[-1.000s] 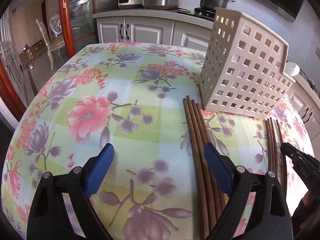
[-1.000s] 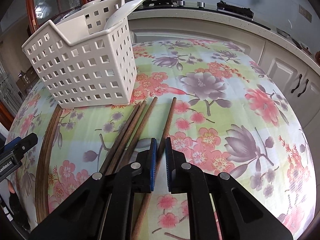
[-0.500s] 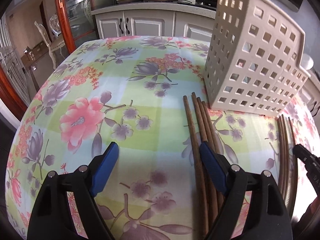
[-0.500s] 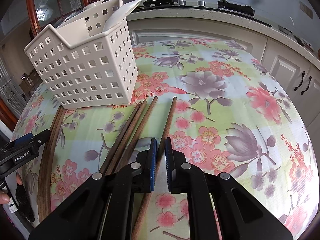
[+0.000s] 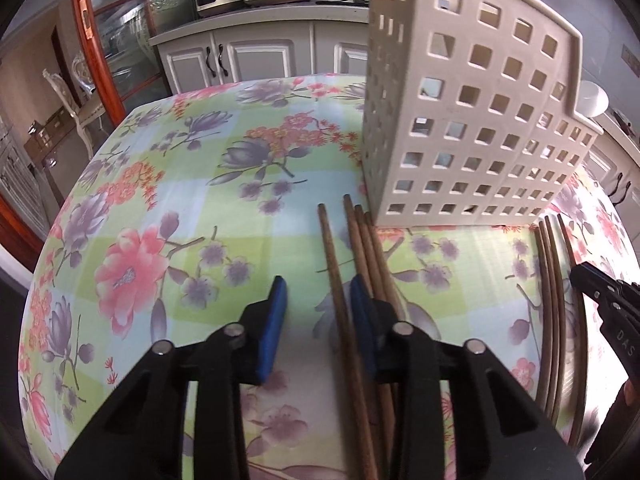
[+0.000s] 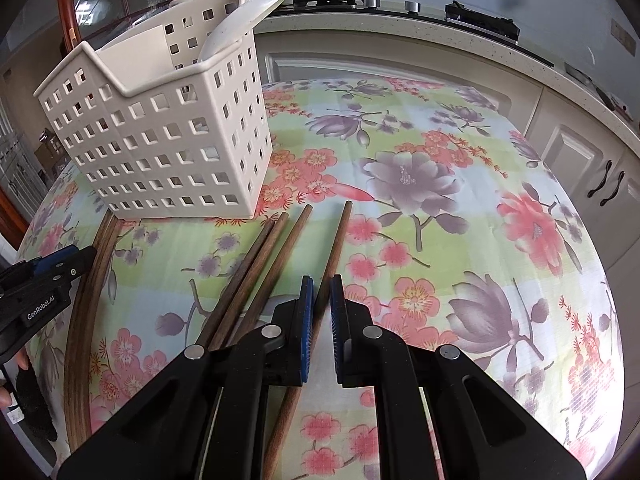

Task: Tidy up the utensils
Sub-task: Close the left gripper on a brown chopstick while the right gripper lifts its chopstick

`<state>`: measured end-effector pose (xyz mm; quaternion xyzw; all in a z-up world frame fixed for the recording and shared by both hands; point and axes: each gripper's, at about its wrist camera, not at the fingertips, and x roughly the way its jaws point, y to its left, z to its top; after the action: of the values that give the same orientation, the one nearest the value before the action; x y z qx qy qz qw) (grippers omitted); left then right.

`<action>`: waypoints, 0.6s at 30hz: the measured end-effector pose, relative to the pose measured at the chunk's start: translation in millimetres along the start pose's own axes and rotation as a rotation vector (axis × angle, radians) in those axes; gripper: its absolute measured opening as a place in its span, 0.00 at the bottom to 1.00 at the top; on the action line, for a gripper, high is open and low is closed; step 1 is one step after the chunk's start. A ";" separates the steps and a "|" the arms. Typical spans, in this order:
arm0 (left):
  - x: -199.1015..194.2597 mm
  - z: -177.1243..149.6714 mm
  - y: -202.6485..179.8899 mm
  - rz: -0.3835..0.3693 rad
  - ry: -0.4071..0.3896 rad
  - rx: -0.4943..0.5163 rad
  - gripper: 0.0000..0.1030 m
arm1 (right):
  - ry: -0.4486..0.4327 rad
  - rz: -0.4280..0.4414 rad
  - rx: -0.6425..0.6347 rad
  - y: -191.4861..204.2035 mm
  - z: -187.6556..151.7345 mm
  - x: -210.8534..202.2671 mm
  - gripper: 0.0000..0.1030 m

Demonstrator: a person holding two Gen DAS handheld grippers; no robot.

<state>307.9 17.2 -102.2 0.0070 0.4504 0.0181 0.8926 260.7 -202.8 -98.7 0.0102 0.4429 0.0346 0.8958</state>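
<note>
My left gripper (image 5: 318, 316) is spread partway with one brown chopstick (image 5: 334, 276) running between the blue pads, not pinched; its near end is cut off under the gripper body, so I can't see how long it is. Three more chopsticks (image 5: 370, 248) lie just beside the right pad, far tips nearly at the white perforated basket (image 5: 472, 128). My right gripper (image 6: 320, 312) is nearly closed around a single chopstick (image 6: 338, 236), whether the pads actually grip it is hard to tell. All sticks point away from me toward the basket, across the floral tablecloth (image 6: 460, 240). The table's near edge is hidden.
</note>
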 end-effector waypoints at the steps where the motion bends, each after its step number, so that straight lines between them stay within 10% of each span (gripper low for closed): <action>1: -0.2 -0.7 -0.6 0.001 -0.005 0.005 0.15 | -0.003 -0.002 -0.005 0.1 -0.6 -0.4 0.08; 18: -67.3 -22.1 23.8 -0.107 -0.180 -0.098 0.06 | -0.197 0.112 0.066 -17.8 -7.4 -64.7 0.06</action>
<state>249.5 38.3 -60.6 -0.0591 0.3667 -0.0083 0.9284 216.6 -225.2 -52.7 0.0677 0.3525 0.0687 0.9308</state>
